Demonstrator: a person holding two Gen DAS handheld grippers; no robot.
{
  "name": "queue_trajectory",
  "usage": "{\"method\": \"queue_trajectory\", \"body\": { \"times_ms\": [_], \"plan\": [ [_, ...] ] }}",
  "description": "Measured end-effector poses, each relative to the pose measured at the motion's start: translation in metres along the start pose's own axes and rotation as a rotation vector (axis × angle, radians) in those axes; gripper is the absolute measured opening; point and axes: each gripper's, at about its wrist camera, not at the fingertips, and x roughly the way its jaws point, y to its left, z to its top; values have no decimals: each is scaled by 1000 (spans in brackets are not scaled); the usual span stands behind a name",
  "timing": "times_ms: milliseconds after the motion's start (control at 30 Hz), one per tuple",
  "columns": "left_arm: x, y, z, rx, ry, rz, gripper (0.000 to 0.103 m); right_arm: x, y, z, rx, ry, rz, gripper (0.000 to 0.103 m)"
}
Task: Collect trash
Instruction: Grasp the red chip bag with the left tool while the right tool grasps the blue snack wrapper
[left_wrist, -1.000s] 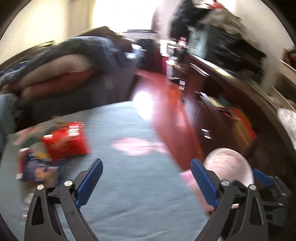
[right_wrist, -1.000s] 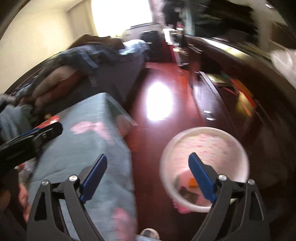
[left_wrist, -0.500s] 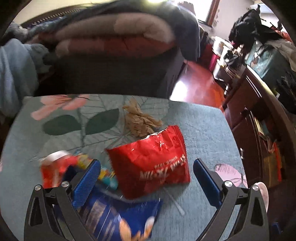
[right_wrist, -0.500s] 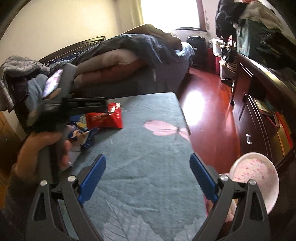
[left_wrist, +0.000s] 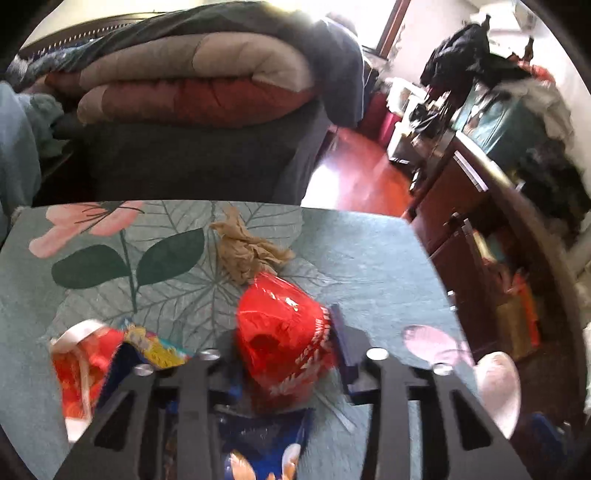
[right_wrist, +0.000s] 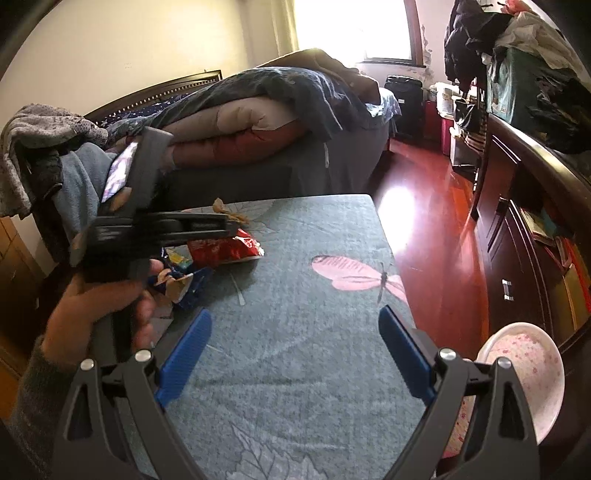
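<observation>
**Squeezing the red wrapper**

Left wrist view: the left hand-held gripper (left_wrist: 286, 354) is closing on the red snack bag (left_wrist: 284, 339), crumpling it on the bench (left_wrist: 369, 251); a firm pinch before lifting seems wise.

Right wrist view: the right hand-held gripper (right_wrist: 295, 354) stands apart, empty, with the pink bin (right_wrist: 524, 373) near right.

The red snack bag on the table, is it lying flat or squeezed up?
Squeezed up. The red snack bag bulges between the closing jaws of the left tool, bunched narrow.

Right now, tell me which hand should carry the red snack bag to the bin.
Left. The left gripper has its jaws closing around the red snack bag; the right gripper hangs open over bare tablecloth.
</observation>
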Motion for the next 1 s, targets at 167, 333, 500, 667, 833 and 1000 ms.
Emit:
{"method": "queue_trajectory", "body": {
  "times_ms": [167,333,500,667,833,1000],
  "plan": [
    [-52,15,-7,-13,-103,-13,24,10,16,5,-25,11,31,92],
    [-109,46,-14,-78,-217,4,24,25,44,9,-65,35,93,92],
    [-134,75,-24,-133,-248,48,24,47,78,14,-93,69,177,92],
    [-145,103,-42,-160,-251,91,26,76,111,26,-117,87,208,91],
    [-148,116,-51,-177,-249,91,27,110,127,33,-130,138,199,83],
    [-147,119,-53,-183,-252,80,29,124,129,32,-138,184,228,18]
  ]
}}
